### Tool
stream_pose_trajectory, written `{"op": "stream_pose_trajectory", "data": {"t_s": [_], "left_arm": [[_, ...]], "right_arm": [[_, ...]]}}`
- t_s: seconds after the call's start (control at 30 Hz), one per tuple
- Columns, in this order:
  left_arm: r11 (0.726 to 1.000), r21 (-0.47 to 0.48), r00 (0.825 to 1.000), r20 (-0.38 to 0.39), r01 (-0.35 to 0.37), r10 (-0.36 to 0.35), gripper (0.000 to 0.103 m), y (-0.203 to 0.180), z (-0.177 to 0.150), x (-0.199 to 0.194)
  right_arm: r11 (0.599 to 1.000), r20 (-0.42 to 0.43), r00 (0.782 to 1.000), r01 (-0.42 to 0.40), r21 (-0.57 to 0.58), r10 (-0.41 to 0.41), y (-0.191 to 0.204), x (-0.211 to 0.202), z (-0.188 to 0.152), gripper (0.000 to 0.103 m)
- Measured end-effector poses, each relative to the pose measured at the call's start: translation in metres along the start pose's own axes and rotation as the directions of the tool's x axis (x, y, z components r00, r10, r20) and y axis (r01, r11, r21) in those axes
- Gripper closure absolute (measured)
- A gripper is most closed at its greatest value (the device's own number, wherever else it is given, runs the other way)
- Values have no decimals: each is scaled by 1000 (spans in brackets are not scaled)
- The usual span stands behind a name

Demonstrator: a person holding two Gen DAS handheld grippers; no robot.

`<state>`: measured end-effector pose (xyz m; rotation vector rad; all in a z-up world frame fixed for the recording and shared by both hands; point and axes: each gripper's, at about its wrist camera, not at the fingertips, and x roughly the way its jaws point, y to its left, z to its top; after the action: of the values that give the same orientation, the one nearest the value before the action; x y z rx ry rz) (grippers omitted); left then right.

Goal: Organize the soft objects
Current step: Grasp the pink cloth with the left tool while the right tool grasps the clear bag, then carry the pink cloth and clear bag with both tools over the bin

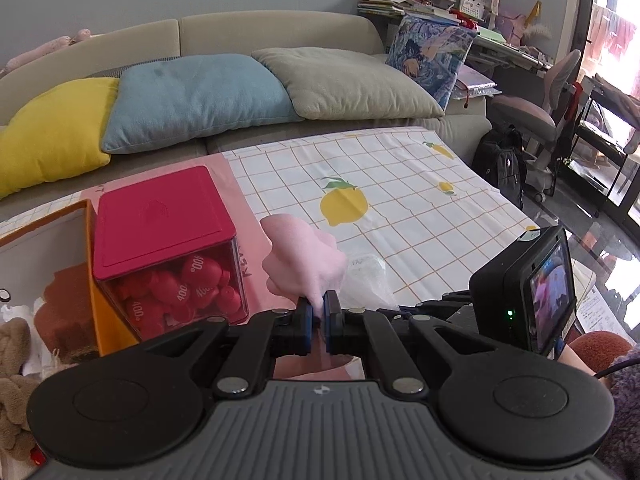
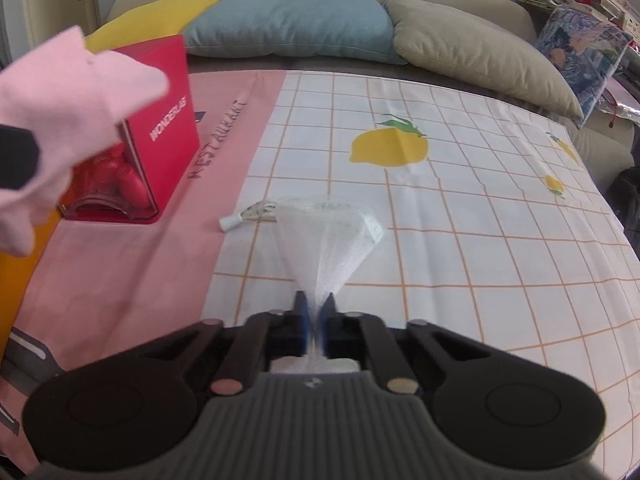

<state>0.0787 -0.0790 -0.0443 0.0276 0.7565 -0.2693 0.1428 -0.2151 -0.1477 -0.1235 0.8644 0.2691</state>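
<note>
Behind the counter runs a beige sofa (image 1: 280,28) lined with a yellow cushion (image 1: 52,132), a blue cushion (image 1: 196,100) and a grey-green cushion (image 1: 352,80). Across the counter lies a cotton cloth (image 2: 460,220), white with an orange grid and yellow lemons on one side, plain pink on the other. On the pink part stands a clear plastic box with a crimson lid (image 1: 160,216), filled with red figures. The left hand-held gripper (image 1: 319,304) is clamped on a soft pink plush piece (image 1: 304,256), lifted above the cloth beside the box. The right hand-held gripper (image 2: 316,308) pinches a white translucent mesh pouch (image 2: 332,236), which fans out from the closed jaws down to the cloth.
</note>
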Motion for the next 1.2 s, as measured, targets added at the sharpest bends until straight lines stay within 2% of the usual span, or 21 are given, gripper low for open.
{"op": "stream_pose_trajectory", "data": {"t_s": [0.1, 0.3, 0.47, 0.63, 0.77, 1.03, 1.13, 1.2], "left_arm": [[1000, -19, 1000, 22, -1, 1, 97, 1, 2, -13], [1000, -20, 996, 93, 9, -7, 97, 1, 6, -45], [999, -40, 992, 128, 14, -8, 97, 10, 3, -73], [997, -78, 989, 143, -15, 26, 97, 31, -4, -100], [993, -110, 986, 151, -47, 64, 97, 52, -9, -117], [975, -186, 976, 159, -119, 149, 97, 97, -20, -144], [970, -205, 981, 116, -129, 155, 97, 115, -22, -145], [971, -195, 987, 62, -137, 151, 97, 124, -22, -141]], "right_arm": [[1000, 17, 1000, 24, -4, -24, 0, -4, 0, 103], [999, 108, 993, 40, -12, -38, 4, -32, 3, 103], [990, 180, 983, 56, -127, -33, 28, -63, 1, 103], [994, 211, 977, 0, -106, 22, 48, -100, 4, 103], [994, 234, 967, -93, -55, 103, 68, -129, 12, 103], [957, 265, 920, -270, -108, 290, 129, -163, 44, 103], [938, 245, 906, -328, -113, 346, 148, -163, 56, 103], [926, 216, 901, -360, -115, 377, 161, -158, 63, 103]]}}
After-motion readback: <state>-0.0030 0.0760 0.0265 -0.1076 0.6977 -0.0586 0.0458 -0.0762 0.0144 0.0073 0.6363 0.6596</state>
